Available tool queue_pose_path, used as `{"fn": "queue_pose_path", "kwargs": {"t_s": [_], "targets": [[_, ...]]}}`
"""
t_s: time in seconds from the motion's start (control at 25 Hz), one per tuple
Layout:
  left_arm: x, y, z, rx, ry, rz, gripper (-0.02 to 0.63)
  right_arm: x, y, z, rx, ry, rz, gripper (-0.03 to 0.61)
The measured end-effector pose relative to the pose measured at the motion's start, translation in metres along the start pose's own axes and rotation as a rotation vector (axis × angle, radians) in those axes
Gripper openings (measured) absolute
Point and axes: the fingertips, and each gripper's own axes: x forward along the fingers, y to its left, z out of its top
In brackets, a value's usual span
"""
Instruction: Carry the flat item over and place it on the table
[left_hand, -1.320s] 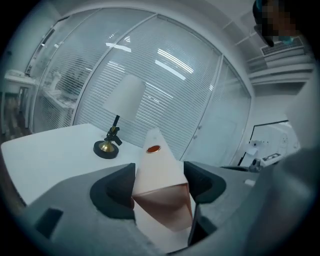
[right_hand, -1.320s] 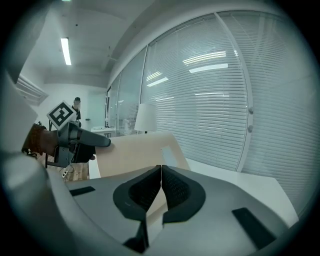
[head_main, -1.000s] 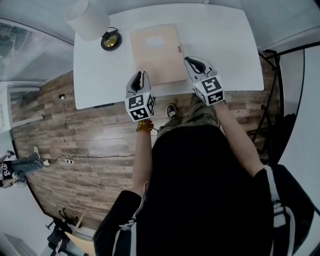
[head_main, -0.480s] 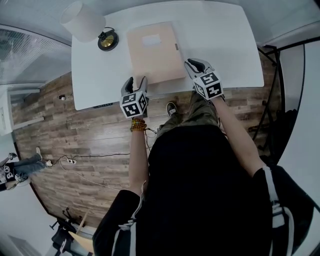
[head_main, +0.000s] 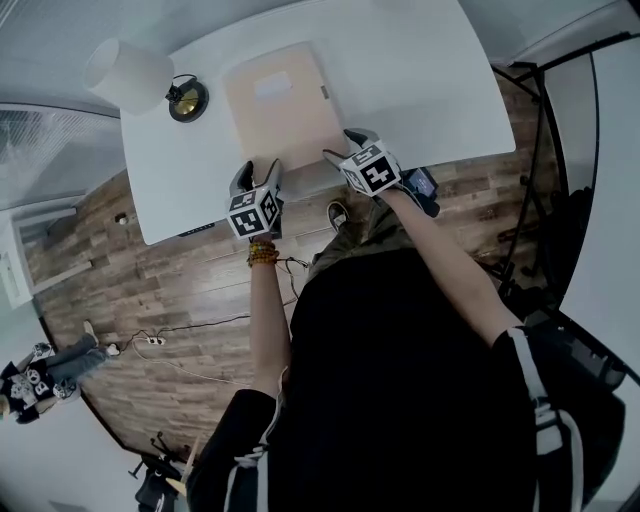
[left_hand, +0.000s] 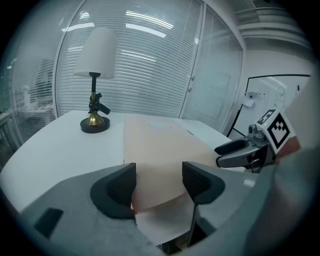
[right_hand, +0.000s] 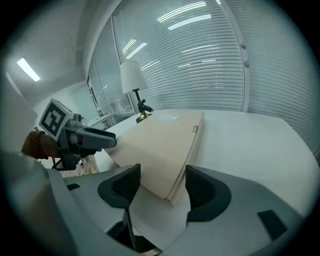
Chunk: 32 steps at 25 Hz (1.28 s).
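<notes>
A white tabletop (head_main: 420, 90) fills the head view, a beige folder (head_main: 272, 110) lying flat on it near a lamp (head_main: 130, 75). In the left gripper view, the left gripper (left_hand: 158, 181) has just been opening its jaws, which stand released astride the folder's near edge. In the right gripper view, the right gripper (right_hand: 162, 185) does likewise at the near corner.

Jaws of the right gripper (right_hand: 162, 184) stood apart, having just been opening. The near corner of the beige flat item (right_hand: 160, 140) sat between them, pads clear of it. The item rested on the white table (right_hand: 250, 140). The left gripper (right_hand: 107, 140) was at its left edge, with a lamp (right_hand: 131, 80) beyond.
</notes>
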Motion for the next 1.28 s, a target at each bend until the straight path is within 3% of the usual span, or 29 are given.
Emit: {"fn": "queue_pose_path", "kwargs": {"t_s": [0.36, 0.48, 0.64, 0.84, 1.0, 1.28], "targets": [[0.0, 0.016, 0.002, -0.094, -0.025, 0.032, 0.301, 0.007, -0.001, -0.007, 0.081, 0.04, 0.079, 0.281], [-0.002, 0.017, -0.001, -0.074, 0.024, 0.008, 0.301, 0.006, -0.002, -0.007, 0.085, 0.039, 0.079, 0.281], [-0.002, 0.021, -0.02, -0.133, 0.104, -0.03, 0.31, 0.005, -0.004, -0.011, 0.094, 0.035, 0.085, 0.282], [0.004, 0.015, -0.022, -0.15, 0.128, -0.046, 0.288, 0.002, -0.012, -0.018, 0.231, 0.022, 0.093, 0.282], [0.017, -0.002, -0.016, -0.133, 0.148, -0.071, 0.288, -0.005, -0.03, -0.027, 0.292, 0.016, 0.066, 0.286], [0.049, -0.026, 0.002, -0.151, 0.118, -0.087, 0.285, -0.012, -0.075, -0.019, 0.288, -0.008, -0.023, 0.278]]}}
